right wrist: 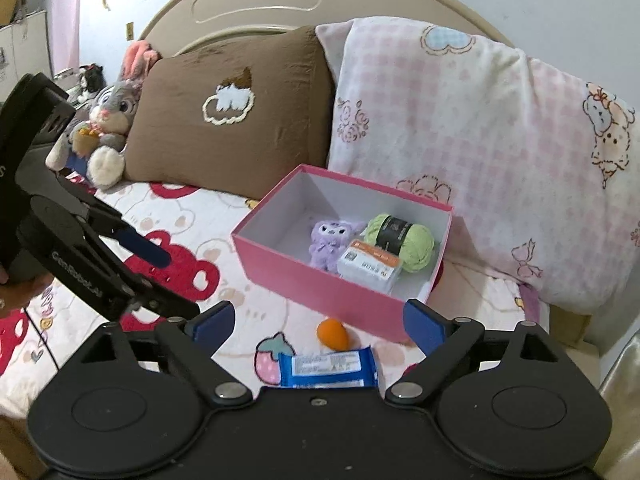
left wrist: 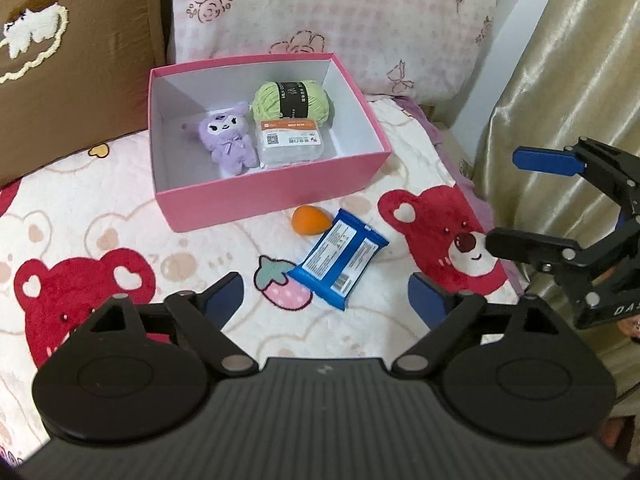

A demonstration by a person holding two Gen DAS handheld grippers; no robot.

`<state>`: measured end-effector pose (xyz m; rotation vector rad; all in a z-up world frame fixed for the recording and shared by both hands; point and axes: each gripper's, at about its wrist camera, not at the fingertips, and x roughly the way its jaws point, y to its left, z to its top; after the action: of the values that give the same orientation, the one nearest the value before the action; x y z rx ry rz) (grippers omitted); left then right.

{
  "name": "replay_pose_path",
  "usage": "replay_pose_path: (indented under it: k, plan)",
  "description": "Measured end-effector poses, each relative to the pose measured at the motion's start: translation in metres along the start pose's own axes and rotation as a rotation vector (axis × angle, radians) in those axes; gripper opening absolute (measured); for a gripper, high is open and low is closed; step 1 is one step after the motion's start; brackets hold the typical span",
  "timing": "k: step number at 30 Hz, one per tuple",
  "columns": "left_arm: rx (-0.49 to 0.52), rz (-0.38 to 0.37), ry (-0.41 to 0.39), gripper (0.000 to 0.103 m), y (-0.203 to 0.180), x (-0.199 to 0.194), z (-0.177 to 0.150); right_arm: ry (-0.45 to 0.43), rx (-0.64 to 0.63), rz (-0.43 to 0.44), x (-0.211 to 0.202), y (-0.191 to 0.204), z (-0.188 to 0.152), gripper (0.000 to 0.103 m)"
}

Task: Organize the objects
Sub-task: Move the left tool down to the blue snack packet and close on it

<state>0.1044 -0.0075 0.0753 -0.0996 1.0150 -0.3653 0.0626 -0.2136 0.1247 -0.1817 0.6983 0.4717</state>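
Note:
An open pink box stands on the bear-print blanket. It holds a purple plush, a green yarn ball and a white carton with an orange label. In front of the box lie an orange egg-shaped sponge and a blue packet. My left gripper hovers open above the packet, holding nothing. My right gripper is open too, over the sponge and packet, with nothing between its fingers. Each gripper shows in the other's view, the right gripper and the left gripper.
A brown pillow and a pink checked pillow lean on the headboard behind the box. A grey rabbit plush sits at far left. A gold curtain hangs on the right past the bed's edge.

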Motion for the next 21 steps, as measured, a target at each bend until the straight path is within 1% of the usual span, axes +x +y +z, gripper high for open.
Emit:
replay_pose_path:
  k: [5, 9, 13, 16, 18, 21]
  plan:
    - [-0.02, -0.025, 0.01, 0.099, 0.0, 0.002, -0.018, 0.026, -0.022, 0.055, -0.003, 0.002, -0.02, 0.094]
    - [-0.062, -0.055, 0.027, 0.102, 0.004, 0.011, -0.031, 0.051, -0.033, 0.054, 0.002, 0.006, -0.034, 0.094]
    - [-0.04, -0.042, 0.017, 0.103, 0.001, 0.02, -0.039, 0.035, -0.052, 0.075, 0.006, 0.009, -0.046, 0.094]
    - [-0.106, -0.06, -0.002, 0.103, 0.008, 0.029, -0.045, 0.017, -0.059, 0.067, 0.01, 0.011, -0.054, 0.094]
    - [-0.144, -0.067, -0.012, 0.103, 0.014, 0.037, -0.05, -0.019, -0.025, 0.064, 0.009, 0.008, -0.058, 0.094]
    - [-0.159, -0.076, -0.023, 0.103, 0.017, 0.049, -0.059, -0.067, 0.04, 0.075, 0.01, -0.001, -0.067, 0.094]
